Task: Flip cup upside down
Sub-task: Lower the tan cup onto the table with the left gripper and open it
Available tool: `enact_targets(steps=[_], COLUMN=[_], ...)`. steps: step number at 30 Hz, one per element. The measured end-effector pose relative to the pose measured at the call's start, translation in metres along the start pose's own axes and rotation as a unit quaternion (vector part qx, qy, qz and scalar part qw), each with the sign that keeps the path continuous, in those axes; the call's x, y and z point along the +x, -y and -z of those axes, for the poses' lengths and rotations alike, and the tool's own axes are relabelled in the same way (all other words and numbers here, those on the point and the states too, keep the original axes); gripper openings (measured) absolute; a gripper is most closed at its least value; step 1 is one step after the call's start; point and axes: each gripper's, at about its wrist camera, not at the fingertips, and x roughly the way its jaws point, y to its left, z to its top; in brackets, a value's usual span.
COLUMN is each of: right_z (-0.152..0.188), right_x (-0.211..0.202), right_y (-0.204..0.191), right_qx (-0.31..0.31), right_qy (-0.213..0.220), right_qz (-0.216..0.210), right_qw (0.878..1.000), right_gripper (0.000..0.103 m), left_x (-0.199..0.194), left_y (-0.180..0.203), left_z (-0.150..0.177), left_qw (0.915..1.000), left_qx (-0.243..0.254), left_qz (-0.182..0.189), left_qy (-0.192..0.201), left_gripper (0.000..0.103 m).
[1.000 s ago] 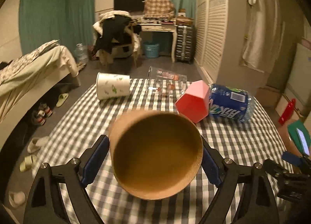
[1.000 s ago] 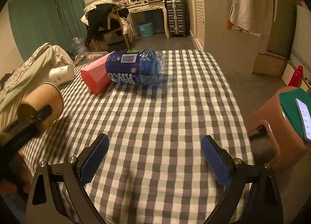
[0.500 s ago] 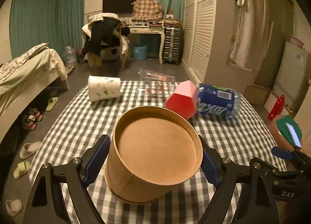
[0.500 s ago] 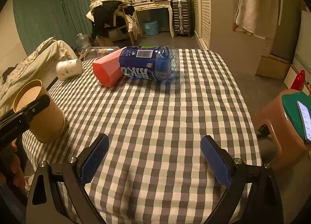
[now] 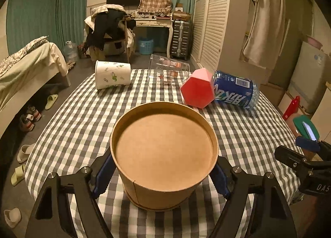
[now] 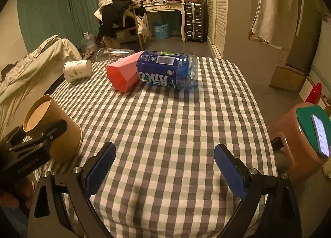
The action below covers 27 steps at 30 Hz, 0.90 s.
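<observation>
- The brown paper cup (image 5: 164, 155) now stands mouth-down on the checked worktop (image 5: 82, 118), its recessed flat base facing up. A second ago it was tipped on its side in the air, base toward the camera; half a second ago it was coming upright.
- The left claw (image 5: 163, 167) pinches the cup, its blue pads (image 5: 103, 172) against the wall on both sides. In the right wrist view the rim looks seated on the cloth, or very nearly so.
- My judgement: the flip itself is as good as done, and what remains is to spread the claw and draw back without dragging the light cup over.
- The right claw (image 6: 164, 167) is spread wide over bare cloth, pinching nothing, well apart from the cup; it has hardly moved over the last second.
- The upturned cup shows only its base, so whether anything sits inside it cannot be told.
- Farther off, a red faceted cup (image 5: 197, 91) lies on its side touching a blue-labelled plastic bottle (image 5: 235, 91), also on its side; what the bottle holds is unclear.
- Beyond them, near the far edge, a clear glass (image 5: 168, 71) and a white floral paper cup (image 5: 112, 74) lie on their sides; the glass looks empty.
</observation>
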Motion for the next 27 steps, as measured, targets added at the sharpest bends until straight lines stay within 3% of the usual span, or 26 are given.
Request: enact_targets(steps=[5, 7, 11, 14, 16, 25, 27], right_z=[-0.003, -0.004, -0.009, -0.015, -0.018, -0.016, -0.014], right_x=[-0.006, -0.010, -0.025, -0.043, -0.057, -0.130, -0.144], right_y=[-0.006, -0.007, -0.010, -0.014, -0.018, -0.047, -0.054], right_qx=[-0.004, -0.005, -0.008, -0.008, -0.011, -0.016, -0.016], right_qy=[0.005, 0.009, 0.023, 0.044, 0.060, 0.135, 0.151], right_qz=[0.009, 0.012, 0.020, 0.024, 0.028, 0.040, 0.038], right_qw=[1.000, 1.000, 1.000, 0.999, 0.998, 0.990, 0.988], right_gripper=[0.096, 0.096, 0.096, 0.096, 0.096, 0.096, 0.103], left_x=[-0.009, -0.013, -0.029, -0.048, -0.064, -0.142, -0.159], left_y=[-0.001, -0.001, -0.004, -0.007, -0.011, -0.039, -0.046], left_z=[-0.007, -0.011, -0.025, -0.036, -0.043, -0.049, -0.046], left_qw=[0.9999, 0.9999, 0.9995, 0.9988, 0.9981, 0.9940, 0.9928], left_qx=[0.011, 0.010, 0.007, 0.009, 0.010, 0.014, 0.013], left_qz=[0.005, 0.007, 0.022, 0.028, 0.024, -0.006, -0.006], left_qy=[0.005, 0.009, 0.022, 0.039, 0.055, 0.108, 0.119], left_gripper=[0.085, 0.094, 0.094, 0.095, 0.103, 0.103, 0.103])
